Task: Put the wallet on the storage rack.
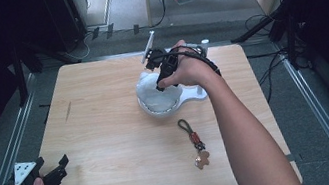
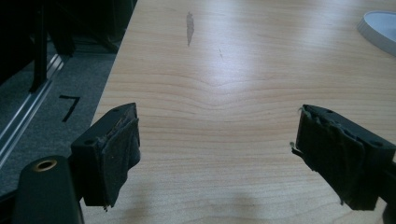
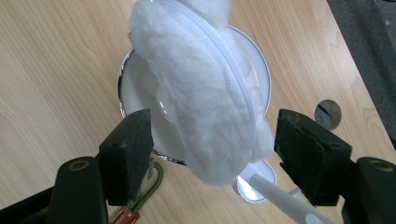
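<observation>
Two hand-held grippers. My right hand-held gripper (image 3: 212, 154) straddles the white fluffy pouch (image 3: 201, 93) over the white bowl (image 3: 128, 84), jaws apart, pads off it. Left hand-held gripper (image 2: 217, 154) gapes idle near the desk (image 1: 105, 112) front-left corner; bare wood all around, keychain (image 1: 195, 143) beside my forearm.

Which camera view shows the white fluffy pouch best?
The right gripper view: the white fluffy pouch is close, with its zipper visible, between the open right gripper above the bowl. In the high view the hand hides most of the pouch. The left gripper view looks elsewhere.
</observation>
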A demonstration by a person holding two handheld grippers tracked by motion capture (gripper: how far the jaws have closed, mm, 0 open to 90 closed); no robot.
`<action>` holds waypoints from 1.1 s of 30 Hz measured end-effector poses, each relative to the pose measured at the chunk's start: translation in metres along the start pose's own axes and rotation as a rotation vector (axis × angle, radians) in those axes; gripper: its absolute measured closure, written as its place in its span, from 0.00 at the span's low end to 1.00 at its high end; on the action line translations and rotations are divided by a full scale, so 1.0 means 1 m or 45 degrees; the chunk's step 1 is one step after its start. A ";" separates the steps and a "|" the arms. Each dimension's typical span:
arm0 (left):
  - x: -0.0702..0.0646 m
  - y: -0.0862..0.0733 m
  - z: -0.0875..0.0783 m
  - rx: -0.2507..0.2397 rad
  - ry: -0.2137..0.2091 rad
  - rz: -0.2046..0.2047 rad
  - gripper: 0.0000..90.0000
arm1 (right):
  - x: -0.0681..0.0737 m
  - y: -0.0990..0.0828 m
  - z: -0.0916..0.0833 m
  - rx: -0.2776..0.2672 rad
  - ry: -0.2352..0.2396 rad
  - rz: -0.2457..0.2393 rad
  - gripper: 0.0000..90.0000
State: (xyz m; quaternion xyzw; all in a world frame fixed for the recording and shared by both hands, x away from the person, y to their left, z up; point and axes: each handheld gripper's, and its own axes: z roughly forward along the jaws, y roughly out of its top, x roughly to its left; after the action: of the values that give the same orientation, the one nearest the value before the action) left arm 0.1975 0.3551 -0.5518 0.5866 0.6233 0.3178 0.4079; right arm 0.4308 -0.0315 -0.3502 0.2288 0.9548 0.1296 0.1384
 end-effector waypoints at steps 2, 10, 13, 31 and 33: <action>0.000 0.000 0.000 0.000 0.000 0.002 0.16 | -0.001 -0.002 -0.004 0.003 -0.001 0.014 0.32; -0.001 0.000 0.001 0.001 0.003 0.003 0.16 | -0.002 -0.014 -0.017 0.046 0.007 0.108 0.35; -0.001 0.000 0.001 0.002 0.003 0.006 0.16 | -0.003 -0.020 -0.021 0.071 -0.004 0.131 0.35; -0.001 0.000 0.000 0.001 0.004 0.005 0.15 | 0.010 -0.051 -0.039 0.151 0.056 0.149 0.36; -0.001 0.000 0.000 0.001 0.004 0.006 0.15 | 0.013 -0.054 -0.039 0.165 0.059 0.146 0.36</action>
State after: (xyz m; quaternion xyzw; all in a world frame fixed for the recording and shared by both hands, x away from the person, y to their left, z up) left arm 0.1979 0.3544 -0.5518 0.5877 0.6228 0.3192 0.4060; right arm 0.3851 -0.0791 -0.3339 0.2886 0.9494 0.0806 0.0936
